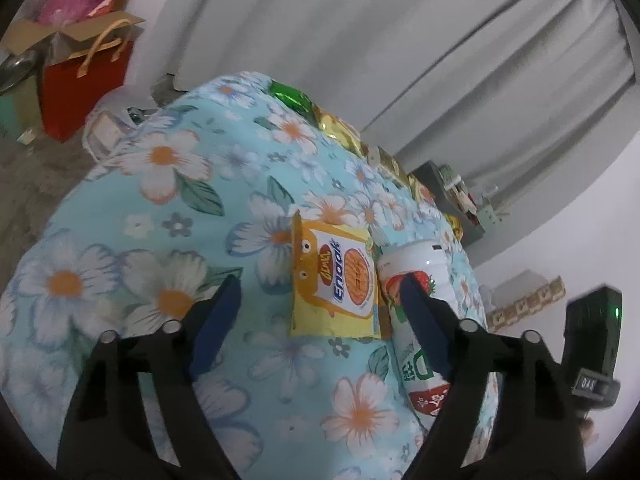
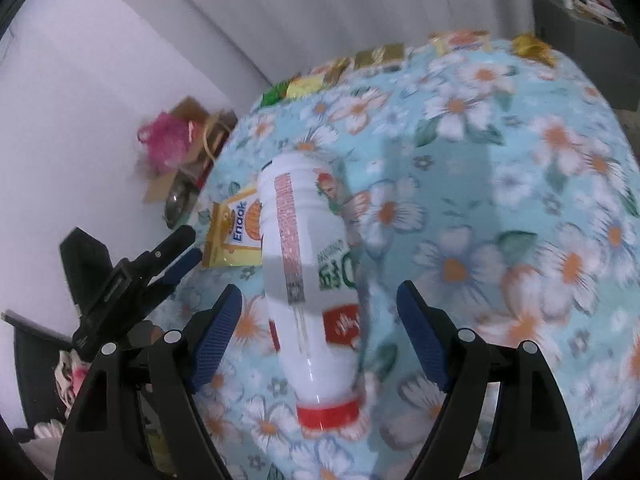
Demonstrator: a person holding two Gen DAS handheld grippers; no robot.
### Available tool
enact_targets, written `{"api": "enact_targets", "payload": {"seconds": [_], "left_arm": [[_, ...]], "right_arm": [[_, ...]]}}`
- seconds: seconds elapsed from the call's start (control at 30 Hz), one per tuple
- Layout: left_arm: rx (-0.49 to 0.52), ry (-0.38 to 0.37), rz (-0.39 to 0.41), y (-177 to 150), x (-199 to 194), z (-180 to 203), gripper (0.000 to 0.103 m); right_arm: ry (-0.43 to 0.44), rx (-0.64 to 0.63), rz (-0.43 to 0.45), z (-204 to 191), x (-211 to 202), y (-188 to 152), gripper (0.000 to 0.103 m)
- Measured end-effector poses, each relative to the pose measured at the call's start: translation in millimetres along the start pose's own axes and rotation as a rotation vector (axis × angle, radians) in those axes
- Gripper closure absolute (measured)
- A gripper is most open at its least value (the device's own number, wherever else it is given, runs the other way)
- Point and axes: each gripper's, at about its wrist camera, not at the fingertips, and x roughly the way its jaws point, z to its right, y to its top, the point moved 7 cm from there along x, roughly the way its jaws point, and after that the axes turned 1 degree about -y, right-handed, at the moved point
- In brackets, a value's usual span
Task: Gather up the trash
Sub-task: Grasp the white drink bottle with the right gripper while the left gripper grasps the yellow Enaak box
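A white bottle (image 2: pixel 310 300) with a red cap is lying on its side on the floral cloth (image 2: pixel 520 200), and the right gripper (image 2: pixel 319 340) is hanging over it with its 2 blue-padded fingers (image 2: pixel 216 336) standing wide apart. The bottle is lying lengthwise in the gap between them, cap end nearest the camera, base pointing away; neither pad is touching it. The right wrist view is blurring slightly.

The left gripper (image 1: pixel 320 326) is also standing spread, its fingers (image 1: pixel 218 326) apart above the cloth (image 1: pixel 140 240). A yellow snack packet (image 1: pixel 340 284) is lying flat ahead of it, between the 2 fingertips and slightly toward the right one. The bottle (image 1: pixel 412 320) is lying just beside the packet on the right, its side touching or nearly touching the packet's edge, and the left gripper's right finger is overlapping it in this view; whether that finger is touching the bottle cannot be told.

From the right wrist view, the packet (image 2: pixel 236 236) is showing just left of the bottle's far end, with the left gripper (image 2: pixel 160 264) hanging near it.

Along the cloth's far edge, several more wrappers (image 1: pixel 332 124) are lying in a row, green and gold among them.
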Motion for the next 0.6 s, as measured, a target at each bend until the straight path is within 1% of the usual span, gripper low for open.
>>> {"api": "enact_targets", "payload": {"seconds": [0.03, 0.1, 0.13, 0.2, 0.27, 0.33, 0.4, 0.43, 0.5, 0.53, 0.6], "left_arm": [[-0.001, -0.001, -0.008, 0.6, 5.5, -0.6, 0.036], [-0.010, -0.015, -0.025, 0.0, 14.6, -2.5, 0.047], [-0.011, -0.012, -0.033, -0.3, 18.4, -4.1, 0.048], [-0.009, 0.002, -0.041, -1.3, 25.2, -7.9, 0.057], [-0.006, 0.011, -0.045, -2.0, 29.5, -9.6, 0.062], [-0.003, 0.021, -0.044, -2.2, 32.1, -10.4, 0.066], [0.000, 0.030, -0.045, -2.0, 34.2, -11.1, 0.074], [-0.005, 0.028, -0.047, -2.5, 35.1, -10.9, 0.075], [-0.028, 0.010, -0.053, -3.2, 36.1, -10.6, 0.080], [-0.036, 0.005, -0.052, -3.2, 36.5, -10.4, 0.081], [-0.038, -0.008, -0.051, -4.7, 34.7, -8.2, 0.084]], "right_arm": [[0.007, 0.004, -0.019, -0.9, 7.6, 0.3, 0.025], [0.006, 0.005, -0.042, -1.1, 18.0, 1.0, 0.025], [0.005, 0.007, -0.060, -0.7, 23.3, -0.4, 0.025], [0.011, 0.008, -0.081, 0.1, 33.5, 1.9, 0.025], [0.015, 0.010, -0.106, -0.1, 43.4, -0.7, 0.025], [0.022, 0.005, -0.123, -1.7, 51.9, -1.9, 0.025], [0.017, 0.012, -0.124, -1.7, 55.8, -3.4, 0.026], [0.018, 0.015, -0.123, -1.8, 56.8, -2.1, 0.028], [0.031, 0.029, -0.114, -1.0, 55.5, -1.7, 0.041], [0.048, 0.049, -0.109, 0.2, 54.0, -1.9, 0.041], [0.043, 0.065, -0.092, 2.6, 51.1, -2.6, 0.042]]}}
